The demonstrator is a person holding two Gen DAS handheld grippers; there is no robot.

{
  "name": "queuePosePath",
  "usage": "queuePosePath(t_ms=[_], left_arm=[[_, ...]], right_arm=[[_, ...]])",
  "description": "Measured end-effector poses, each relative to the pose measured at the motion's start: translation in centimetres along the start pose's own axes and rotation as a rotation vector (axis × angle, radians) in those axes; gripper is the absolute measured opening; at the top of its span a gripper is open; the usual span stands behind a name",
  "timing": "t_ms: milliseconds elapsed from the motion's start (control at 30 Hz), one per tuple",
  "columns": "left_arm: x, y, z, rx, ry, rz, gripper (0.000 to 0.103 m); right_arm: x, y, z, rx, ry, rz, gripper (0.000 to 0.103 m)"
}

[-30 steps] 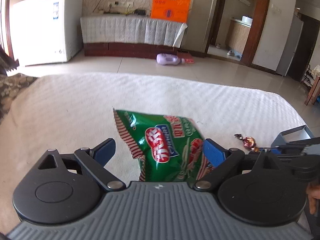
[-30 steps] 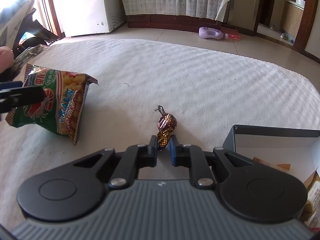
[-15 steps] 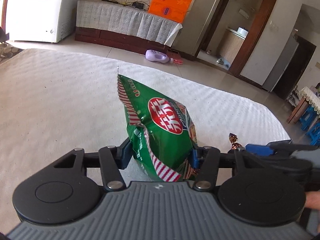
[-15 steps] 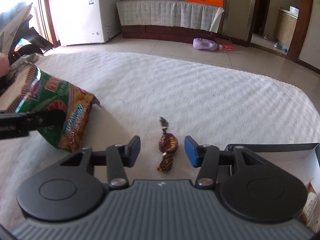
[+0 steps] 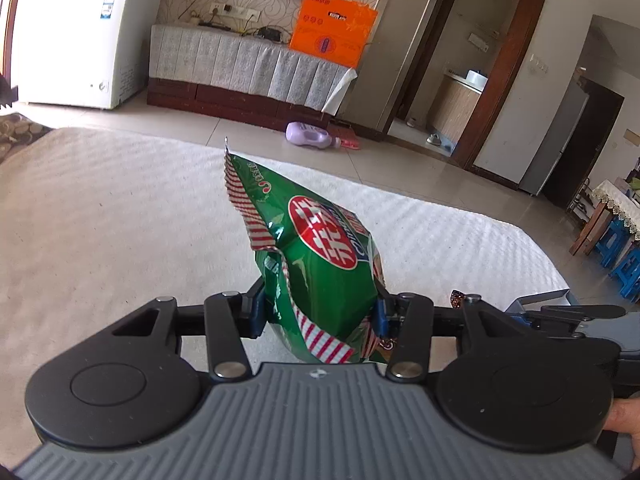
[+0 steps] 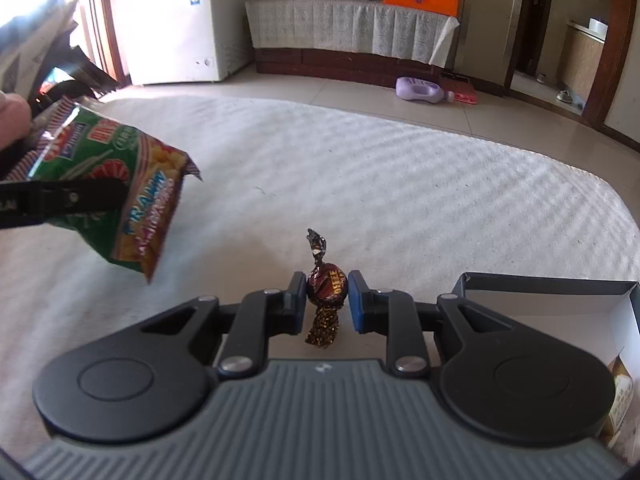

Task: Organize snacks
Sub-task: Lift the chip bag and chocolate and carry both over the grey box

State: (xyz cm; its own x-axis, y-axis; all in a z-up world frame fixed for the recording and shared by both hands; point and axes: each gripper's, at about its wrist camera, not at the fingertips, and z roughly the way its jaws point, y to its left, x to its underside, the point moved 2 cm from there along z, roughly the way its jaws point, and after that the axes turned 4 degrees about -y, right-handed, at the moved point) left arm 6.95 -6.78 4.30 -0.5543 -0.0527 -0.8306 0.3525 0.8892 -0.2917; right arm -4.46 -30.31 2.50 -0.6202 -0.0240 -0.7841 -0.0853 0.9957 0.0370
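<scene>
One green prawn-cracker bag point(image 5: 320, 264) is clamped by the left gripper point(image 5: 320, 312), frame centre. One wrapped candy point(image 6: 326, 280) is pinched by the right gripper point(image 6: 327, 298), lower centre.

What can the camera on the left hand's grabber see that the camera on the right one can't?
Only the left wrist view shows the left gripper squeezing the green snack bag from close up, with the red round logo facing the camera, plus blue stools at the far right.

Only the right wrist view shows the right gripper with its fingers against the wrapped candy, and the inside of the open box.

Both show the green snack bag, the white padded surface, the white freezer, the orange box and the purple bottle.
</scene>
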Motion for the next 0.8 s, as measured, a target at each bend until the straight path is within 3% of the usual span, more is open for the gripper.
queuePosePath(t_ms=[333,800], left_arm=[[-0.3,-4.0,-4.9,0.012,-0.066,0.072,0.054],[1.2,-11.7,-7.8,0.065,-0.072,0.104,0.054]], right_arm=[[-0.7,1.5,-6.7,-0.111,-0.084,0.009,0.026],[1.2,-0.7,-13.4,-0.125,-0.149,0.032,0.026]])
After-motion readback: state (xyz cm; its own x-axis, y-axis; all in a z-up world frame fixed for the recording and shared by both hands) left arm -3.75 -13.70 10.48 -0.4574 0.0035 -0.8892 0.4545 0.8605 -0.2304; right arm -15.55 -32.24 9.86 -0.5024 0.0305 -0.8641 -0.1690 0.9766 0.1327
